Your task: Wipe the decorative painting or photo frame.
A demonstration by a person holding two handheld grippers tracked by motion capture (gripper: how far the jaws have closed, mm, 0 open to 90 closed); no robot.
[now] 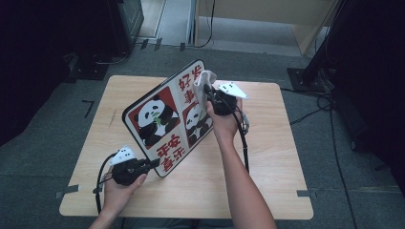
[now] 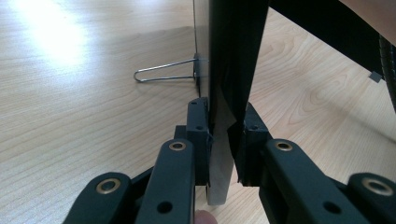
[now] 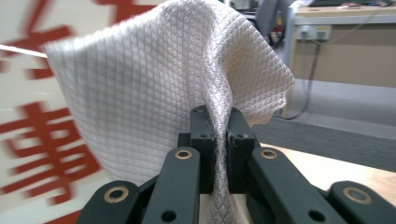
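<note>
A white panel with panda pictures and red characters, the panda board [image 1: 167,119], stands tilted on the wooden table [image 1: 267,171]. My left gripper [image 1: 152,163] is shut on its near lower corner; in the left gripper view the board's edge [image 2: 223,93] sits clamped between the two jaws of the left gripper [image 2: 224,140], and a wire stand [image 2: 163,74] sticks out from its back. My right gripper [image 1: 208,90] is shut on a white waffle-weave cloth [image 1: 204,82] held against the board's upper right face. In the right gripper view the cloth [image 3: 154,93] drapes over the right gripper [image 3: 222,128].
The table is bare wood around the board. Black cables [image 1: 244,133] trail from the right gripper across the table. Dark equipment stands [image 1: 310,71] and cables lie on the grey floor to the right and behind.
</note>
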